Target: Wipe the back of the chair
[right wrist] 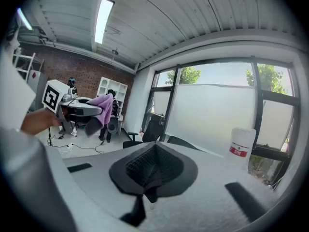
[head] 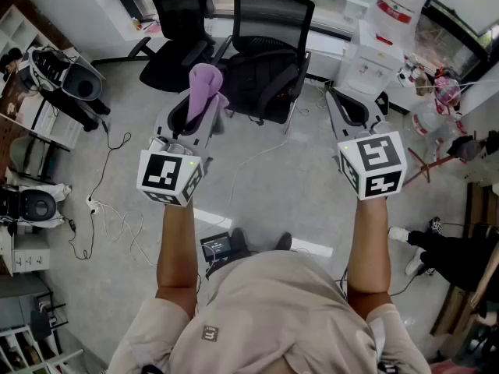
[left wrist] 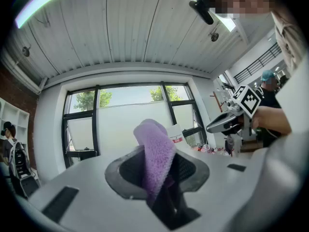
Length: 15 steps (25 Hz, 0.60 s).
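Chairs: 2 | cloth: 1, pinched in left gripper jaws | right gripper jaws together, empty

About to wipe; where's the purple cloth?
Head view, left of centre: the purple cloth is clamped in the left tool, in front of the black mesh-back chair.

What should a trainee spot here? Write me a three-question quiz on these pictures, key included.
1. True or false: the right claw grips something.
2. In the head view, the mesh-backed chair stands: A) left of the other black chair; B) right of it; C) on top of it.
3. Fill in: the left claw is shut on a purple ____.
Key: 1 false; 2 B; 3 cloth.
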Available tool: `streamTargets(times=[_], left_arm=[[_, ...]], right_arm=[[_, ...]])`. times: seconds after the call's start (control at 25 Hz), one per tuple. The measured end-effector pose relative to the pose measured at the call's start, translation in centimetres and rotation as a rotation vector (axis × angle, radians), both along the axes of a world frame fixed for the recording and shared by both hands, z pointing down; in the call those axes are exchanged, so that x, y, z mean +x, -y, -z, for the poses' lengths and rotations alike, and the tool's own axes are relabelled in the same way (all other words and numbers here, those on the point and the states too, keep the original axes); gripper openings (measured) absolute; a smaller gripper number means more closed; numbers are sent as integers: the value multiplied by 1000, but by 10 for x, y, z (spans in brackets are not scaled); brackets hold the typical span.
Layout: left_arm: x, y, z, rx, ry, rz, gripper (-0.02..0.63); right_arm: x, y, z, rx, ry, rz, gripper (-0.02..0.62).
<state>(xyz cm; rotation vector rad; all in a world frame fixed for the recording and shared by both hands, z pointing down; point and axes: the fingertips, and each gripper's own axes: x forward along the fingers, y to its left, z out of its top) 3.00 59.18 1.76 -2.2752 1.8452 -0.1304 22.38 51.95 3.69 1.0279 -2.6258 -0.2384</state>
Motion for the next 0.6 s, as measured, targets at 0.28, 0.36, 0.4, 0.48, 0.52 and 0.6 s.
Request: streamTargets(times=[0.28, 0.36, 0.4, 0.48, 0.52, 0.6], left_arm=[[13, 3, -2, 0, 1, 11, 112], [17, 4, -2, 1, 1, 14, 112], [19, 5, -2, 0, 1, 16, 112], [22, 7, -3, -2, 2, 20, 112], [24, 8, -3, -4, 2, 22, 112], [28, 12, -4, -8, 1, 26, 112]], right_arm=[[13, 5, -3, 1, 5, 9, -10], [16, 6, -4, 1, 7, 11, -10], [18, 7, -4, 1, 8, 12, -10], [20, 10, -5, 1, 11, 15, -9], [22, 11, -5, 2, 14, 17, -9], [25, 15, -4, 4, 24, 20, -9]])
